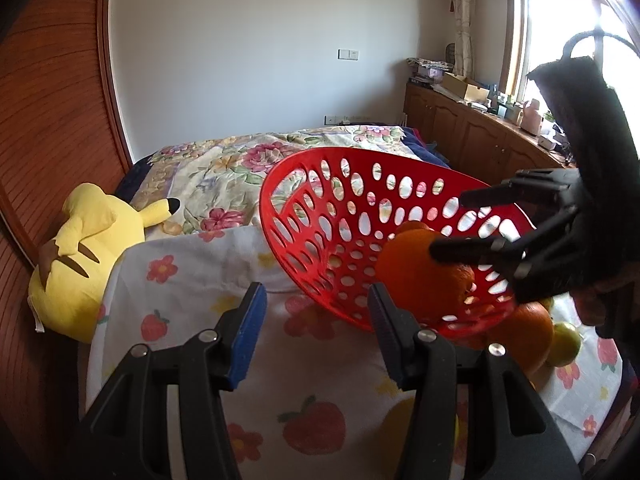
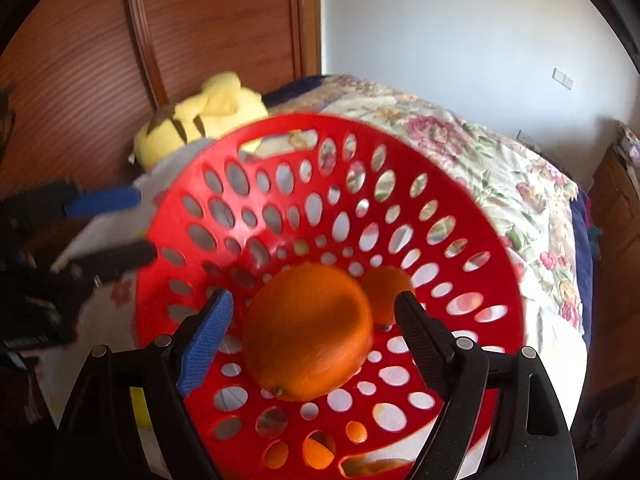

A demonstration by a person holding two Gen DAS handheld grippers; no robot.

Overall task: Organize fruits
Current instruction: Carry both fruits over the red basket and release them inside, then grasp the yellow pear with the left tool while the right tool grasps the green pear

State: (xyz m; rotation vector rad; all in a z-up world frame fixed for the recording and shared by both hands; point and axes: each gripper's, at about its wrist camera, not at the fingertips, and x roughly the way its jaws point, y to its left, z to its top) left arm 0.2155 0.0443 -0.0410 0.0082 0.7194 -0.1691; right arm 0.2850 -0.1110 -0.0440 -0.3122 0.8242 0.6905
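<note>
Your basket [image 2: 192, 184] sits tilted on the cloth [image 1: 192, 280] at the bed's [image 1: 224, 160] near end, two oranges [image 2: 308, 332] inside it. More fruit [image 1: 524, 332] lies beneath its right edge; the plush toy [image 1: 80, 256] lies left.

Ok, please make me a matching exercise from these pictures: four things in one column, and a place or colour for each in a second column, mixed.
1. basket
2. plush toy
3. large orange
4. yellow-green fruit

A. between the fingers of the right gripper
B. on the cloth, outside the basket
C. red, tilted
D. yellow, beside the wooden panel

Pairs: 1-C, 2-D, 3-A, 4-B
</note>
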